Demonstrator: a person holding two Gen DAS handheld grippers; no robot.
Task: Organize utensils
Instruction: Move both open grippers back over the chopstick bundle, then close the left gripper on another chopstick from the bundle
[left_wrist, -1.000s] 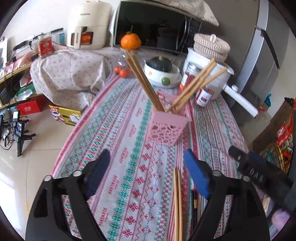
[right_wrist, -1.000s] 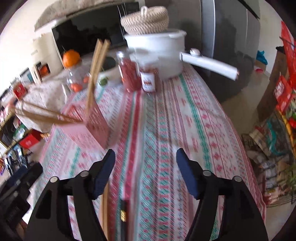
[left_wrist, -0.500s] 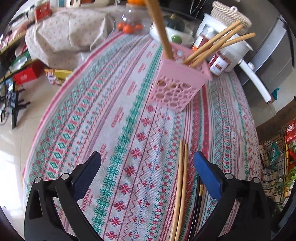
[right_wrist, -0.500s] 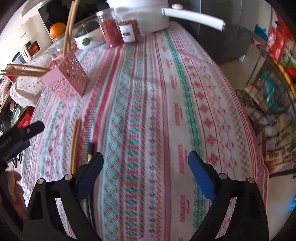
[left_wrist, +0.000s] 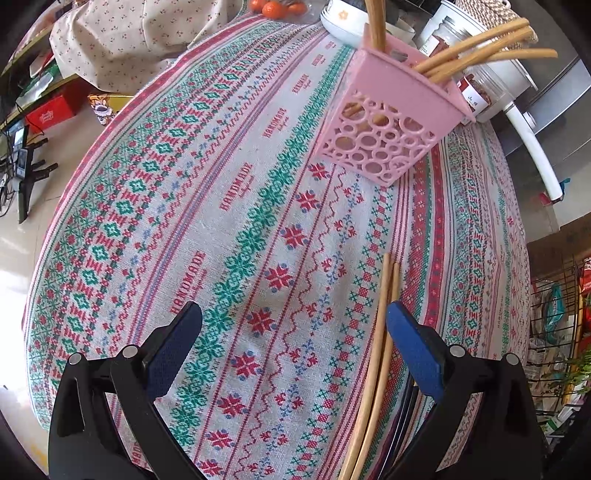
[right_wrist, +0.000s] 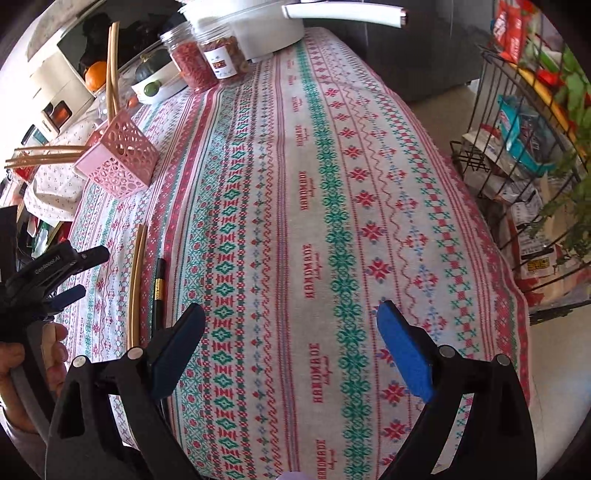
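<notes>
A pair of wooden chopsticks (left_wrist: 376, 354) lay flat on the patterned tablecloth (left_wrist: 229, 206), just beside a black chopstick (right_wrist: 159, 284) and well short of the pink basket (left_wrist: 388, 129) holding more sticks. The left gripper (left_wrist: 291, 336) hovered with fingers wide apart, its right pad (left_wrist: 413, 350) beside the pair. The right gripper (right_wrist: 290, 343) hung empty, fingers spread over bare cloth.

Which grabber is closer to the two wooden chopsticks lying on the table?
Left. The left gripper hovers open right over the wooden chopsticks, its right finger beside them. The right gripper hangs open farther right, over bare tablecloth, past the black chopsticks.
</notes>
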